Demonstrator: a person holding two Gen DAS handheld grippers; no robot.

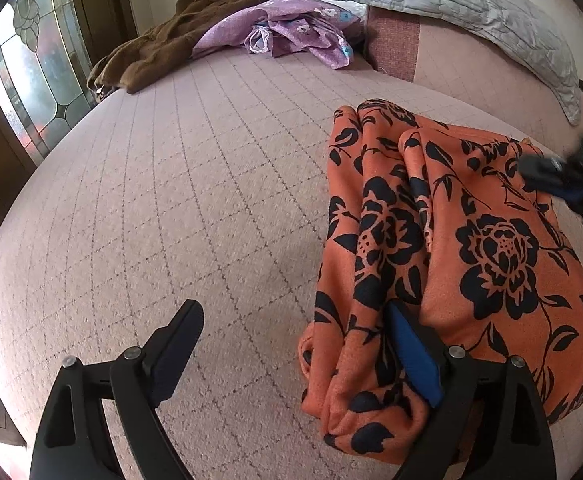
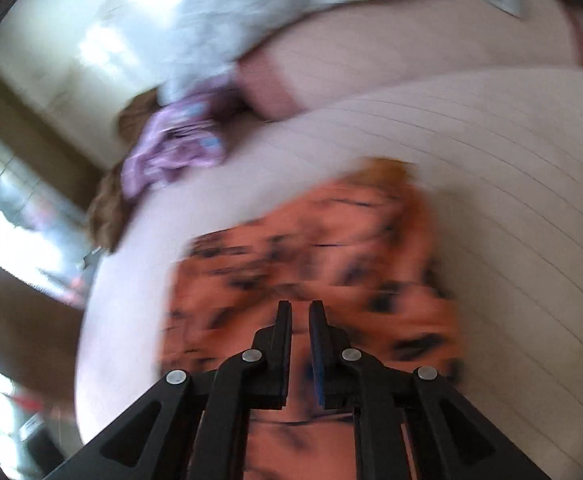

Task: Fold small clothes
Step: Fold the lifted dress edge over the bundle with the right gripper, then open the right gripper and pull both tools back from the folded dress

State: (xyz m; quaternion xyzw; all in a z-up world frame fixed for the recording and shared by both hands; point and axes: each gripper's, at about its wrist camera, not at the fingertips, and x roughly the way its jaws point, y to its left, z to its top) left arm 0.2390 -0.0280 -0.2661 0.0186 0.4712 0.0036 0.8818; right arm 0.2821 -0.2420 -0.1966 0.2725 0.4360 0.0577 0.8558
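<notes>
An orange garment with a black flower print point(image 1: 471, 248) lies bunched on the pink quilted bed point(image 1: 171, 200). My left gripper point(image 1: 295, 320) is open wide; its right finger rests against the garment's near left edge, its left finger is over bare bed. My right gripper point(image 1: 547, 168) appears blurred at the garment's far right edge. In the right wrist view the right gripper point(image 2: 300, 308) hovers over the blurred orange garment point(image 2: 311, 248) with its jaws a narrow gap apart and nothing visible between them.
A purple flowered cloth point(image 1: 291, 28) and a brown garment point(image 1: 163, 40) lie at the far end of the bed. A grey quilted blanket point(image 1: 471, 8) lies along the pink bolster point(image 1: 451, 64) at the right. A stained-glass door point(image 1: 31, 60) stands at the left.
</notes>
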